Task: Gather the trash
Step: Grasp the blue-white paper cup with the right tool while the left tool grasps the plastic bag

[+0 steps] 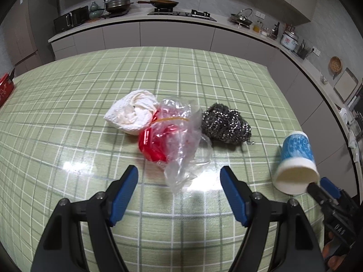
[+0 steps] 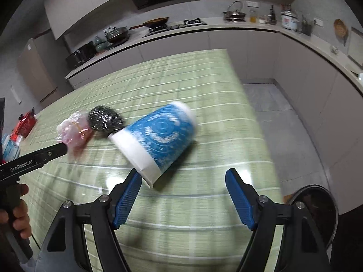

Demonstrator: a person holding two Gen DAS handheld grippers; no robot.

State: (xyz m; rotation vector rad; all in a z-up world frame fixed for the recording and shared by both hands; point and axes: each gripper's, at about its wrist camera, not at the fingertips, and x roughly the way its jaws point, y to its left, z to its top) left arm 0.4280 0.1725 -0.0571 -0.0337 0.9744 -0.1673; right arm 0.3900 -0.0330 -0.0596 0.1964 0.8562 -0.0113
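Observation:
A blue and white paper cup (image 2: 158,140) lies on its side on the green checked table, its open rim toward me; it also shows in the left wrist view (image 1: 296,162). My right gripper (image 2: 183,181) is open, just short of the cup, the left pad (image 2: 128,195) near the rim. My left gripper (image 1: 179,176) is open and empty, just short of a clear plastic bag with red inside (image 1: 172,136). Beside the bag lie a crumpled white paper towel (image 1: 131,115) and a steel wool scrubber (image 1: 225,124).
A round black bin (image 2: 317,213) stands below the table's right edge. A red box (image 1: 5,88) sits at the table's far left. Kitchen counters with pots and a stove (image 1: 181,13) run behind. The other gripper's body (image 2: 34,161) reaches in at the left.

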